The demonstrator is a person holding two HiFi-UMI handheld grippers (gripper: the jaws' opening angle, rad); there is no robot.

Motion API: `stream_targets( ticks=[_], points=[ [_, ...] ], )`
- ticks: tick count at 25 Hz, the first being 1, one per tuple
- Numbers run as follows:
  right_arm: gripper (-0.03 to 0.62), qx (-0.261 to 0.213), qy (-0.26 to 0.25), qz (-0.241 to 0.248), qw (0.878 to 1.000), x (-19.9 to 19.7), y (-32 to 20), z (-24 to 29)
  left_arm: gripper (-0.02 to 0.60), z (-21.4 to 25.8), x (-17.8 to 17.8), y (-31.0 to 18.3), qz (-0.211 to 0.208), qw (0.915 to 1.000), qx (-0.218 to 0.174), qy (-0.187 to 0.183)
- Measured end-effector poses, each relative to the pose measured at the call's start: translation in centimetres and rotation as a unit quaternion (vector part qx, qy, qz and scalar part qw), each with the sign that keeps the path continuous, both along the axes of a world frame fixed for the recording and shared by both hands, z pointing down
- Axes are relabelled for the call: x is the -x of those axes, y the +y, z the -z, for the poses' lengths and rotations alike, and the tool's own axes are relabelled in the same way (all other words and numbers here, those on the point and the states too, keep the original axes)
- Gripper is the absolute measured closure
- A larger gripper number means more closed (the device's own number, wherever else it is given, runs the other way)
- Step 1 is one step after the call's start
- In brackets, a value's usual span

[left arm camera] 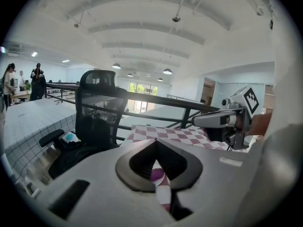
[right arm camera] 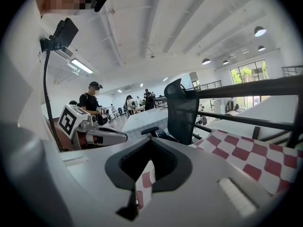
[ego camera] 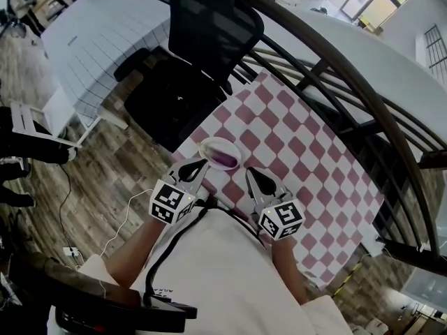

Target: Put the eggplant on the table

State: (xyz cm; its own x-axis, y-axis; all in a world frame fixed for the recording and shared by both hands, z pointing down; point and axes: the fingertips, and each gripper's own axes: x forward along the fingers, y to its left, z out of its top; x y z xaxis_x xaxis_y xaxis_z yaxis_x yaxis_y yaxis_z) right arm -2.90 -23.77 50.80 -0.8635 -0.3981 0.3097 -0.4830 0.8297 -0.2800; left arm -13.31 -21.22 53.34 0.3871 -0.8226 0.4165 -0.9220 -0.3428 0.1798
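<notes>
Tongs closed on nothing, our left gripper (ego camera: pixel 195 166) noses up to the rim of a shallow dish (ego camera: pixel 208 145), placed, we judge, for a reach inside. The purple eggplant (ego camera: pixel 225 159) lies in that dish on the checked surface (ego camera: pixel 307 152), not on the cloth itself. Our right gripper (ego camera: pixel 253 176), tongs likewise shut and empty, hovers just beside.

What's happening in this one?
A person holds two grippers over the checkered table. The left gripper is close beside the bowl, and the right gripper is a little further off. Both are shut and hold nothing. The eggplant lies in the bowl, not yet picked up.
</notes>
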Motion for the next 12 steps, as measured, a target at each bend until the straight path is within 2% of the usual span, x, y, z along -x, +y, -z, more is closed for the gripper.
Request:
stream_targets(
  ticks=[12],
  points=[
    [0.589, 0.000, 0.008, 0.006, 1.000, 0.5, -1.0, -0.5, 0.574, 0.0, 0.1, -1.3, -0.009, 1.0000, 0.001, -0.002]
  ],
)
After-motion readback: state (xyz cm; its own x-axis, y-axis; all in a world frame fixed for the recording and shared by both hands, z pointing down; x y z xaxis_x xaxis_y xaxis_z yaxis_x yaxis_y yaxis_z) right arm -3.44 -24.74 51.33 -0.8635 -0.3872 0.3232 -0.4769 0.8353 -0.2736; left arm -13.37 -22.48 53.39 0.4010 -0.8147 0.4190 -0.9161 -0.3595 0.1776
